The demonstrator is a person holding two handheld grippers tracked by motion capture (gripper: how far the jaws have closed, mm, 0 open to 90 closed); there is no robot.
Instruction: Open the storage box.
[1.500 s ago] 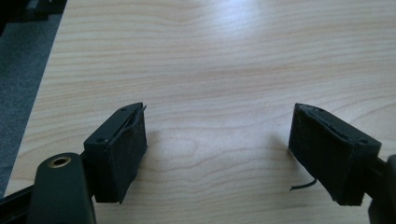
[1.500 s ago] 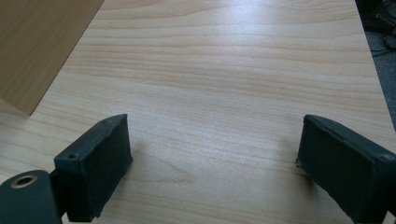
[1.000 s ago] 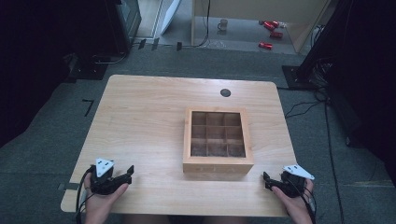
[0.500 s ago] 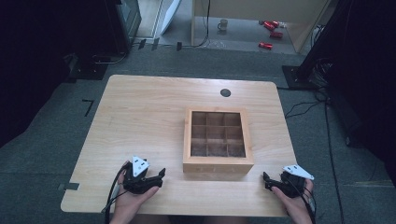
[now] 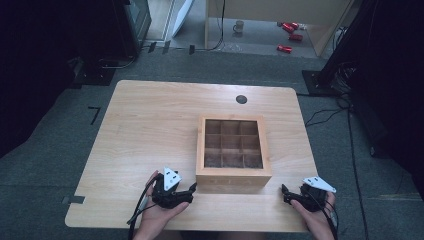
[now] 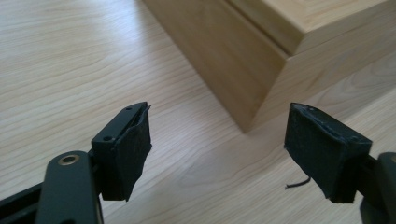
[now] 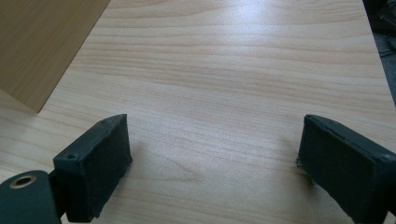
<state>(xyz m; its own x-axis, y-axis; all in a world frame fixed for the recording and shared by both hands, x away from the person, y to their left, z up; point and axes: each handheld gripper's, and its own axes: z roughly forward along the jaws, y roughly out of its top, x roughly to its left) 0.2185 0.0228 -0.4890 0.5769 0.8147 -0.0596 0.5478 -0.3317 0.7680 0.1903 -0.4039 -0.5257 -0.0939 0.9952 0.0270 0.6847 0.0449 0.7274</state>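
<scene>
Dark surroundings swallow the floor's edges beyond the wooden table; on it, right of centre, sits the nine-cell wooden box, its shaded compartments apparently empty; the left gripper, jaws apart, hovers just beside its near-left corner; the right gripper, jaws also apart, holds nothing near its right.

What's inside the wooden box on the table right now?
The wooden box is split into nine open compartments that look empty from the high view. Shadow darkens the cell floors, and the near wall hides part of the front row.

Dim surroundings, table evenly lit (mild glare); gripper views sharp, soft shadows.
</scene>
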